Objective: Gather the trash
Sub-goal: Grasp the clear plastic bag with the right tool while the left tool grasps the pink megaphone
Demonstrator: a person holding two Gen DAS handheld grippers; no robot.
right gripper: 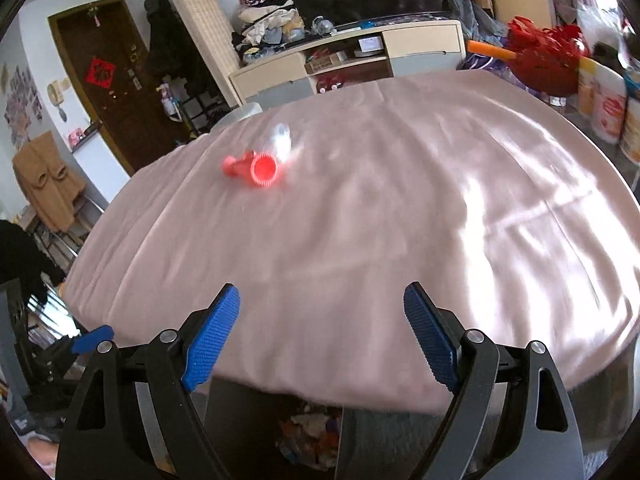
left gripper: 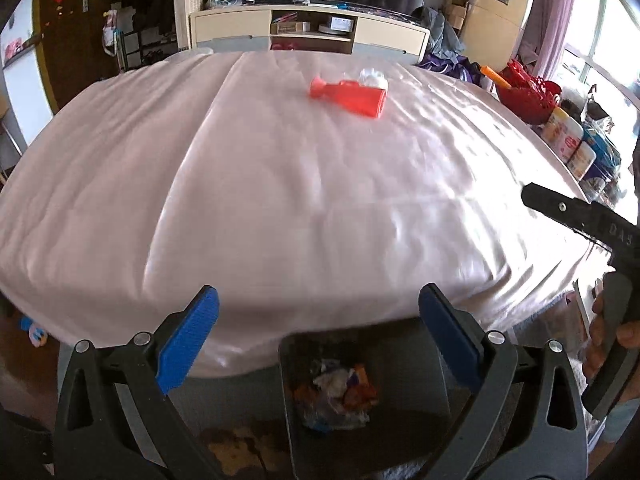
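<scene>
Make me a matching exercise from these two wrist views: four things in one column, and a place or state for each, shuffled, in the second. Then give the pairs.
Things
1. red bottle
2. trash bin
3. left gripper
4. pink cloth

Places or states
A. spread over the table
B. on the floor at the table's near edge, scraps inside
C. lying on its side, far part of the table
D. jaws open, nothing between them

Pairs: 1-C, 2-B, 3-D, 4-A
</scene>
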